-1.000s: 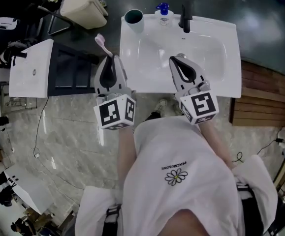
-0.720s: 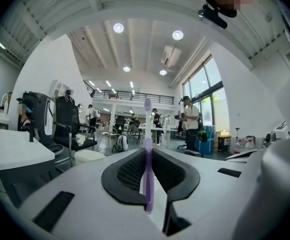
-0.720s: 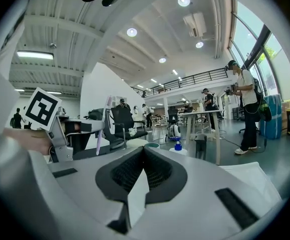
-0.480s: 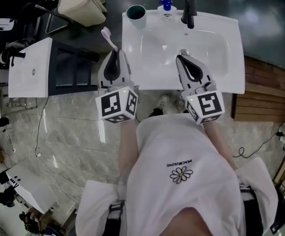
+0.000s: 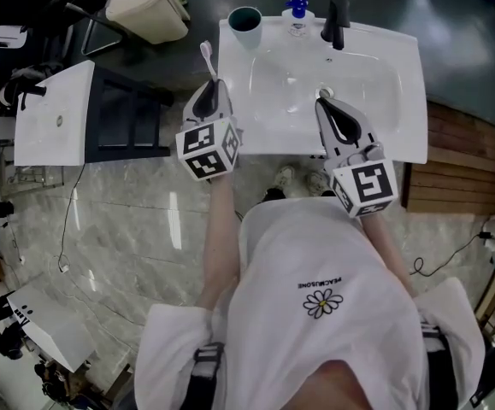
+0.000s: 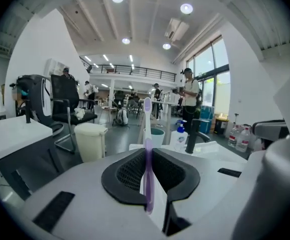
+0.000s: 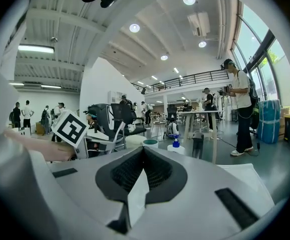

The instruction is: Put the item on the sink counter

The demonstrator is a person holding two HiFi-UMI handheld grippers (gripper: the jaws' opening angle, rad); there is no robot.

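A purple toothbrush (image 6: 147,149) stands upright, its handle pinched between the jaws of my left gripper (image 6: 149,184) and its bristle head up. In the head view the toothbrush (image 5: 206,58) pokes out of the left gripper (image 5: 212,90), which hovers at the left edge of the white sink counter (image 5: 405,92). My right gripper (image 5: 325,105) is over the basin's front, near the drain, and it is shut and empty. From the right gripper view its jaws (image 7: 143,154) meet with nothing between them.
At the counter's back stand a teal cup (image 5: 244,20), a blue-capped soap bottle (image 5: 297,11) and a black faucet (image 5: 337,20). A cream waste bin (image 5: 149,7) and a dark rack (image 5: 123,118) are left of the sink. Wooden flooring (image 5: 456,169) lies to the right.
My left gripper has moved forward and right with the toothbrush, up to the sink's left edge. The right gripper has shifted only slightly.
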